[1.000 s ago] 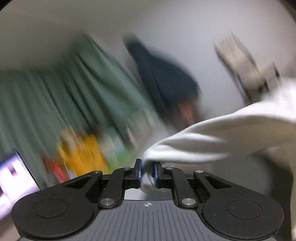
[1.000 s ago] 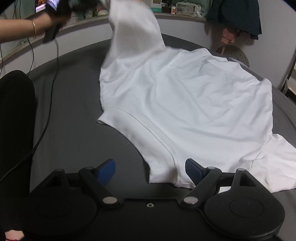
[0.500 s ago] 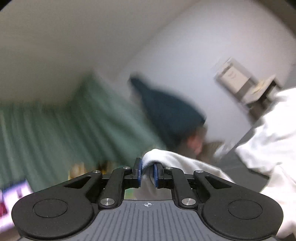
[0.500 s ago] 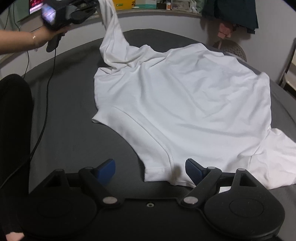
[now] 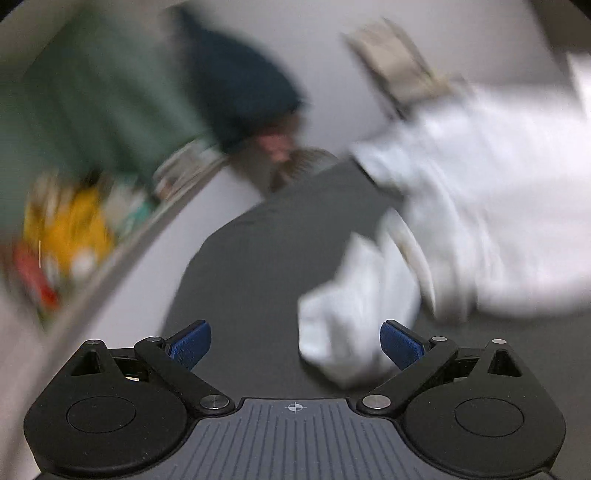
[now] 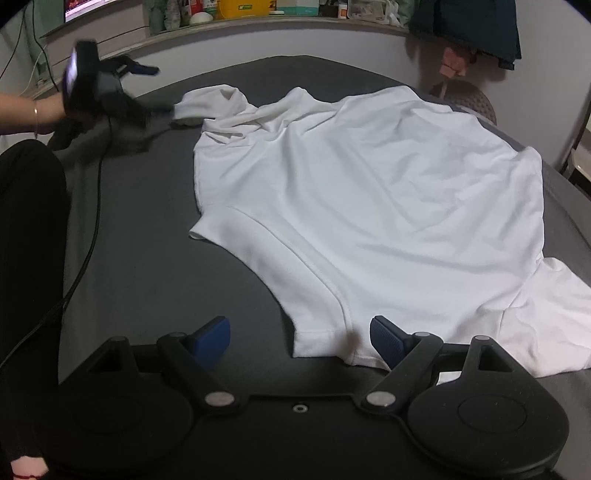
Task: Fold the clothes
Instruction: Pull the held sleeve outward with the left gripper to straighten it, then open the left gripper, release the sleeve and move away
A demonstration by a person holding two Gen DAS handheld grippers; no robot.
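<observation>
Both grippers gaped empty; left gripper [image 5: 295, 341] had released sleeve [image 6: 214, 99], right gripper [image 6: 300, 334] unchanged. White shirt [image 6: 369, 206] lay on dark bed [image 6: 147, 266]; cluttered shelf [image 6: 258, 18] behind.

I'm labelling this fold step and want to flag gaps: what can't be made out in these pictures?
- Left wrist view: motion blur smears the white shirt and the shelf items; folds and labels unreadable.
- Right wrist view: the shirt's near hem is hidden behind the right gripper.
- Right wrist view: the left gripper is blurred.
- Right wrist view: the shirt's right sleeve is cut off by the frame edge.
</observation>
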